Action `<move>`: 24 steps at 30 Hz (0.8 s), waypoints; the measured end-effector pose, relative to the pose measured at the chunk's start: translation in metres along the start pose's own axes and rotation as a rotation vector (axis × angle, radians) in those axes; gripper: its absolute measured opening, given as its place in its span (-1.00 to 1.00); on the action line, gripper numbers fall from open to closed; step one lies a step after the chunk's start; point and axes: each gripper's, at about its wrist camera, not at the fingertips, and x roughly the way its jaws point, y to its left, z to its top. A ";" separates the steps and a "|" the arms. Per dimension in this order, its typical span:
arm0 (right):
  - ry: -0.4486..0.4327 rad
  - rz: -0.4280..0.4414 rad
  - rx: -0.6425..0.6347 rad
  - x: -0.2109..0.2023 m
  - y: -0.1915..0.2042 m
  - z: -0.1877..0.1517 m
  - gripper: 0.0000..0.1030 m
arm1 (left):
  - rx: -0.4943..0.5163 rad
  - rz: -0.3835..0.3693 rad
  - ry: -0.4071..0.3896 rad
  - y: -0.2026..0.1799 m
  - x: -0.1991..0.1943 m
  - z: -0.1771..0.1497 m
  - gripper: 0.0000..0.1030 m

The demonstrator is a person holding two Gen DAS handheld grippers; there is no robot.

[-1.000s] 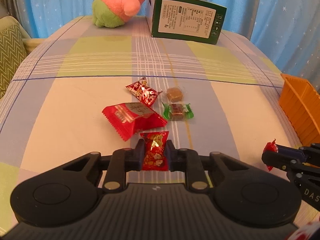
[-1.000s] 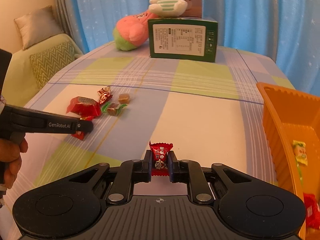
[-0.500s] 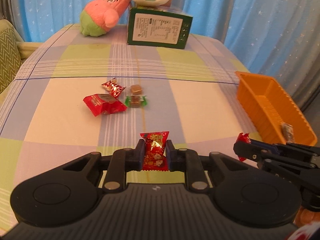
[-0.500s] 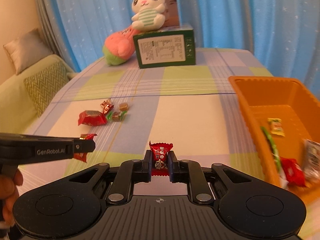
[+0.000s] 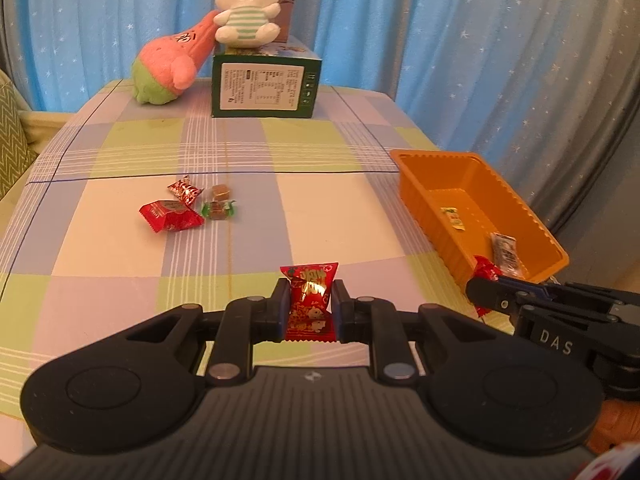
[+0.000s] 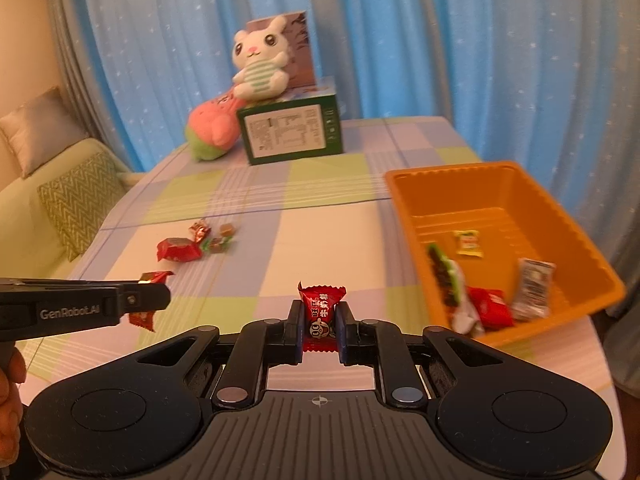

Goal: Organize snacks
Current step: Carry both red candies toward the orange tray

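My left gripper is shut on a red snack packet with gold print, held above the checked tablecloth. My right gripper is shut on a small red wrapped candy, also lifted off the table. An orange tray stands at the right with several snacks inside, among them a yellow packet and a red one. In the left wrist view the tray lies right of the right gripper's tip. Several snacks remain on the cloth: a red packet, a red twist candy, a brown candy, a green-wrapped candy.
A green box stands at the table's far end with a white bunny plush on it and a pink plush beside it. Blue curtains hang behind. A sofa with cushions is left of the table. A person's hand holds the left gripper.
Both grippers rose and pulled back from the table with their candies still held. The view swung right, so the orange tray and its contents came fully into sight.
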 end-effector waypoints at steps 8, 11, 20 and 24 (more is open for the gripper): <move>-0.031 -0.048 0.040 -0.031 -0.020 -0.002 -0.69 | 0.046 -0.036 -0.007 -0.028 -0.011 -0.003 -0.64; -0.034 -0.080 0.054 -0.039 -0.029 -0.002 -0.69 | 0.059 -0.051 -0.010 -0.037 -0.012 -0.002 -0.64; -0.041 -0.170 0.101 -0.058 -0.061 -0.001 -0.69 | 0.091 -0.120 -0.002 -0.070 -0.008 0.003 -0.64; -0.049 -0.194 0.119 -0.065 -0.074 0.000 -0.69 | 0.106 -0.149 0.001 -0.085 -0.003 0.008 -0.64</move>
